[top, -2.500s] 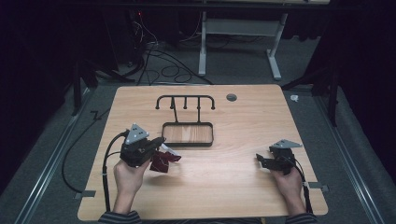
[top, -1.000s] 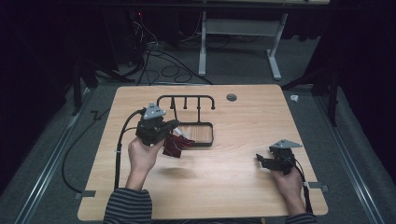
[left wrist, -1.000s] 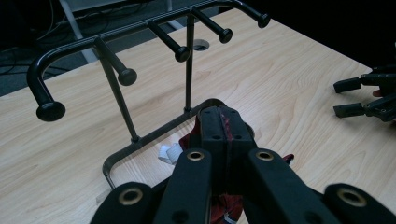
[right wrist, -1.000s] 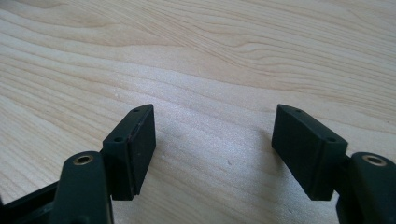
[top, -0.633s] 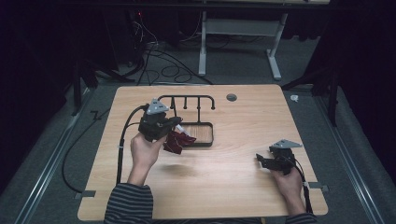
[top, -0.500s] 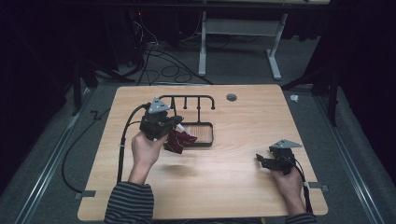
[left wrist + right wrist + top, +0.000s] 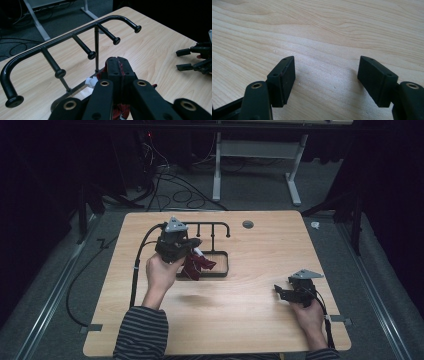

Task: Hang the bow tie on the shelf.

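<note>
My left gripper (image 7: 194, 244) is shut on a dark red cloth (image 7: 197, 265) that hangs from its jaws above the rack's wooden base (image 7: 221, 265). In the left gripper view the jaws (image 7: 117, 62) are pressed together with red cloth (image 7: 119, 113) showing between and below them, and a white tag (image 7: 91, 82) beside them. The black peg rack (image 7: 75, 32) stands just beyond the jaw tips; its top bar (image 7: 212, 224) carries several knobbed pegs. My right gripper (image 7: 281, 292) rests low on the table at the right, open, with bare wood between its jaws (image 7: 327, 75).
The wooden table (image 7: 260, 250) has a round grommet (image 7: 247, 224) near its far edge. The left gripper's cable (image 7: 135, 270) loops off the table's left side. Another desk's legs and cables lie on the floor behind. The right gripper (image 7: 197, 60) shows far right in the left gripper view.
The left hand has carried the red cloth from the near left of the table up and toward the rack, rising slightly in the last half second. The right hand has stayed still.
</note>
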`<state>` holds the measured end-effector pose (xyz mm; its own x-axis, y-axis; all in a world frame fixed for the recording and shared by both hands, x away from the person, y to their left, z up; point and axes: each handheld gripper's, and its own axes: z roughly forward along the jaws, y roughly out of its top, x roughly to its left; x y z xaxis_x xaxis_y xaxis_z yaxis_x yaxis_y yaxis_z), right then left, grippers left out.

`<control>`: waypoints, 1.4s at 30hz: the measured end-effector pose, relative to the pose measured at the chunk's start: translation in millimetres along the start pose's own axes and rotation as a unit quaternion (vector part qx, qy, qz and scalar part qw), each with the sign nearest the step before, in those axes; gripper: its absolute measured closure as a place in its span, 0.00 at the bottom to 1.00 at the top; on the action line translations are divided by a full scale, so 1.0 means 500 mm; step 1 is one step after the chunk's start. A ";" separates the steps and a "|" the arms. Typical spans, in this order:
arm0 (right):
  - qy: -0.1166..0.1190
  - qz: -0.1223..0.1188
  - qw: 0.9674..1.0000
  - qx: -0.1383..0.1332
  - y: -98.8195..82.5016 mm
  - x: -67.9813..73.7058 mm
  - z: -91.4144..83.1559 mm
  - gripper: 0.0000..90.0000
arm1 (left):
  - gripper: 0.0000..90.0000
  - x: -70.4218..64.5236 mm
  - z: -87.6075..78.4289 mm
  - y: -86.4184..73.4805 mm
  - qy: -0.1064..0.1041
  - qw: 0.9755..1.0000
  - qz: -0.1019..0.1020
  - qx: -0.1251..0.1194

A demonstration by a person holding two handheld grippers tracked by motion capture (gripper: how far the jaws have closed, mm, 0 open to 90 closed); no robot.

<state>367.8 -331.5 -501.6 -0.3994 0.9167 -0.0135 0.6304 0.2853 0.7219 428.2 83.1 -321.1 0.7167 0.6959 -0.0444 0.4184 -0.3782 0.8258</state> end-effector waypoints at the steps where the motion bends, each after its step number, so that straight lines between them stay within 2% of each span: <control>1: 0.000 0.000 1.000 0.000 0.000 0.000 0.000 0.35 | 1.00 0.001 0.003 0.002 0.000 1.000 -0.001 0.001; 9: 0.000 0.000 1.000 0.000 0.000 0.000 0.000 0.35 | 1.00 -0.002 0.020 0.019 0.003 1.000 0.003 0.005; 16: 0.001 0.000 1.000 0.000 0.000 0.000 0.000 0.35 | 1.00 0.004 0.035 0.031 0.012 1.000 -0.002 0.005; 28: 0.001 -0.001 1.000 -0.001 0.000 0.000 0.000 0.35 | 1.00 0.020 0.049 0.041 0.042 0.999 -0.009 0.007; 35: 0.001 -0.002 1.000 0.000 0.000 0.000 0.000 0.35 | 1.00 0.037 0.060 0.040 0.061 0.998 -0.024 0.006; 42: 0.002 -0.002 1.000 0.000 0.000 0.001 0.000 0.34 | 0.99 0.039 0.066 0.039 0.068 0.997 -0.025 0.008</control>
<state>367.7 -331.3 -501.7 -0.4051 0.9142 -0.0131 0.6282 0.2887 0.7225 468.6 69.3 -324.6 0.6128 0.7902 -0.0086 0.4615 -0.3490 0.8156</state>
